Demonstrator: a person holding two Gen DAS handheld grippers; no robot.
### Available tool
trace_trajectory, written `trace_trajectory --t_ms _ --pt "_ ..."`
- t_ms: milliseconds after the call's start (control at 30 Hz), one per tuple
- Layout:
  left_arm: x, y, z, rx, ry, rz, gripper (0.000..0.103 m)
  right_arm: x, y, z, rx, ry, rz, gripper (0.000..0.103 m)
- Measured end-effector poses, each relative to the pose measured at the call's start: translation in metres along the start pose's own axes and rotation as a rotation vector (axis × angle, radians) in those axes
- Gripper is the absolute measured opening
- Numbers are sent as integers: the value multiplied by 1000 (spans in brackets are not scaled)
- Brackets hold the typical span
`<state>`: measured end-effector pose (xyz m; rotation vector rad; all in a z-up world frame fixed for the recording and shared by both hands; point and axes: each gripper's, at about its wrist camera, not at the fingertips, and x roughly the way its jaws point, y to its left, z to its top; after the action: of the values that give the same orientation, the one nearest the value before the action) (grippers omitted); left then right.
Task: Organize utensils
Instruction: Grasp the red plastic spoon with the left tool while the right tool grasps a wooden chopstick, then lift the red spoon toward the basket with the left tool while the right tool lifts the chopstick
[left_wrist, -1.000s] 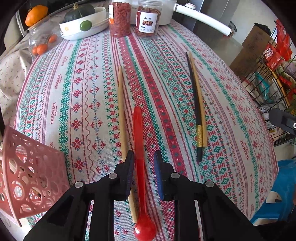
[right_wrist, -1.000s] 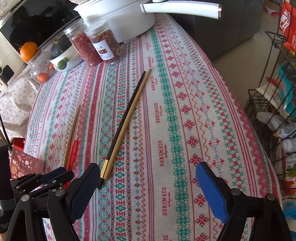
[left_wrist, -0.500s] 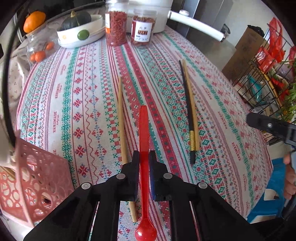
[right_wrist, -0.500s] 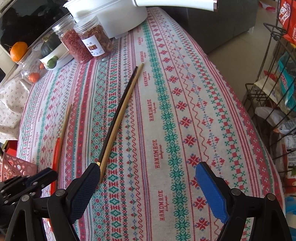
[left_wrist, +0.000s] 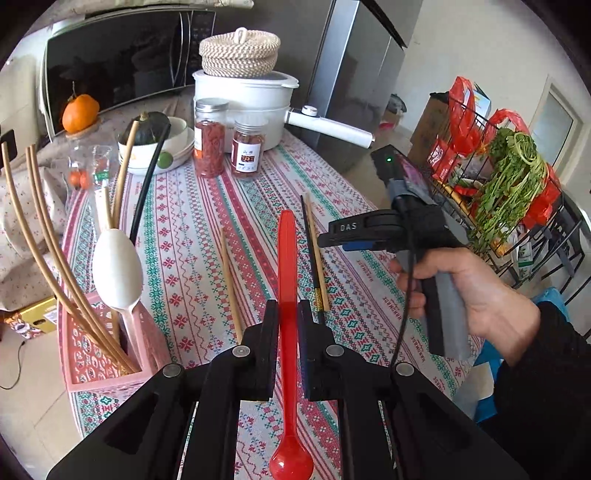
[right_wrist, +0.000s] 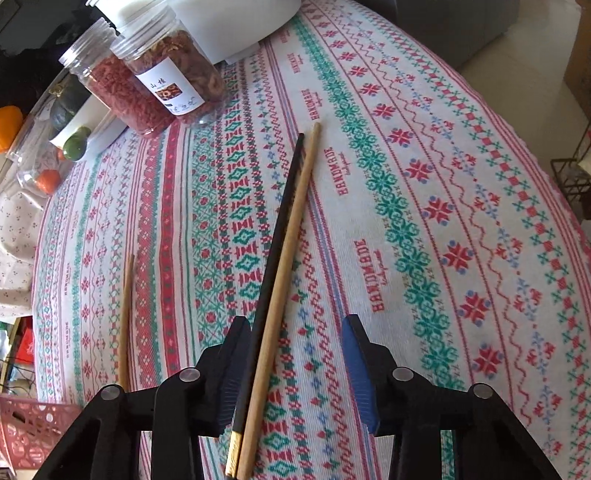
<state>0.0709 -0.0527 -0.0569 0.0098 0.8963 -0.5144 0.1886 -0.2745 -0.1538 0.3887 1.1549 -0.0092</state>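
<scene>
1. The left gripper (left_wrist: 287, 318) pinches the red spoon (left_wrist: 287, 258) by its handle, held above the tablecloth (left_wrist: 192, 229).
2. The right gripper (right_wrist: 291, 354) is spread, straddling the black chopstick (right_wrist: 280, 221) and wooden chopstick (right_wrist: 295, 218) lying together.
3. The pink basket (left_wrist: 92, 365) at the table's left edge holds a white spoon (left_wrist: 117, 269) and chopsticks.

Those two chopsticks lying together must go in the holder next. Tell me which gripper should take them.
Right. The right gripper is open, with its fingers on either side of the black chopstick and wooden chopstick. The left gripper is shut on the red spoon.
</scene>
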Motion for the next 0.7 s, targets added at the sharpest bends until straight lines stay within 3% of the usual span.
trace_trajectory --t_ms 267,400,500,567,700 --pt "-22 19 -6 -18 -2 -34 10 17 5 14 -5 -7 -73 33" --pt "-27 29 -8 -36 -11 -32 10 17 -1 15 2 -6 -79 22" --pt "-32 35 -8 -48 -30 -30 10 14 -1 12 -14 54 -153 15" --pt "-37 38 -9 -58 -43 -30 10 13 6 6 -72 120 -221 15" --pt "-44 44 -7 -72 -67 -26 10 13 6 10 -66 115 -200 21"
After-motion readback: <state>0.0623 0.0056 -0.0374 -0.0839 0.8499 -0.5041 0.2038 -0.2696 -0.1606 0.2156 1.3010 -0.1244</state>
